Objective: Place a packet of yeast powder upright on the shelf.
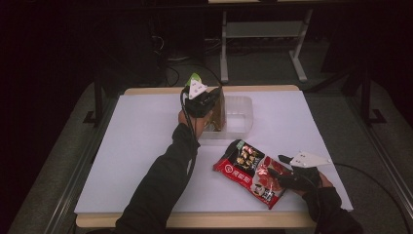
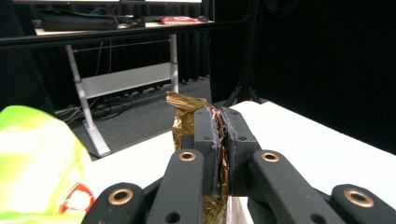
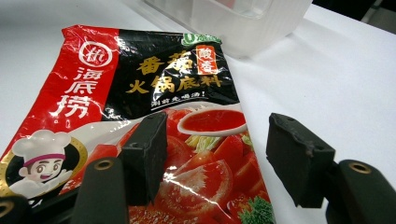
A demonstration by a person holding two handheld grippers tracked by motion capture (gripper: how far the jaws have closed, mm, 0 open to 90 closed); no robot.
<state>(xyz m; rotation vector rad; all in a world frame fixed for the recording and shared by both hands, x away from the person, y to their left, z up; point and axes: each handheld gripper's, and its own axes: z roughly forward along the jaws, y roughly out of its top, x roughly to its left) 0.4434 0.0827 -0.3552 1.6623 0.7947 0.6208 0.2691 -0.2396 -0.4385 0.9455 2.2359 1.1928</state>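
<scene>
left gripper (image 1: pixel 214 105): clamped tight on a gold foil packet (image 2: pixel 183 116), jaws pinched together with the crinkled foil sticking up past the tips. In the high view it's up near the far edge of the tabletop, right at the left wall of the clear plastic bin (image 1: pixel 238 116).

gold packet vs bin: packet is held upright, and looks like it's at or just over the bin's near-left rim. Can't tell if the bottom is inside yet.

green packet (image 2: pixel 39 158): blurry lime-green thing at the left edge of the left gripper view, super close to the camera. No idea what it's resting on.

right gripper (image 3: pixel 219 154): jaws spread wide, gripping nothing, hanging over the red soup-base pouch (image 3: pixel 140 107).

pouch: lying flat near the front edge of the tabletop, toward the right corner. Long axis runs diagonally, far-left to near-right, and the near-right end points at the right gripper.

who's closer: right hand by a mile, I'd guess it grabs that end next.
</scene>
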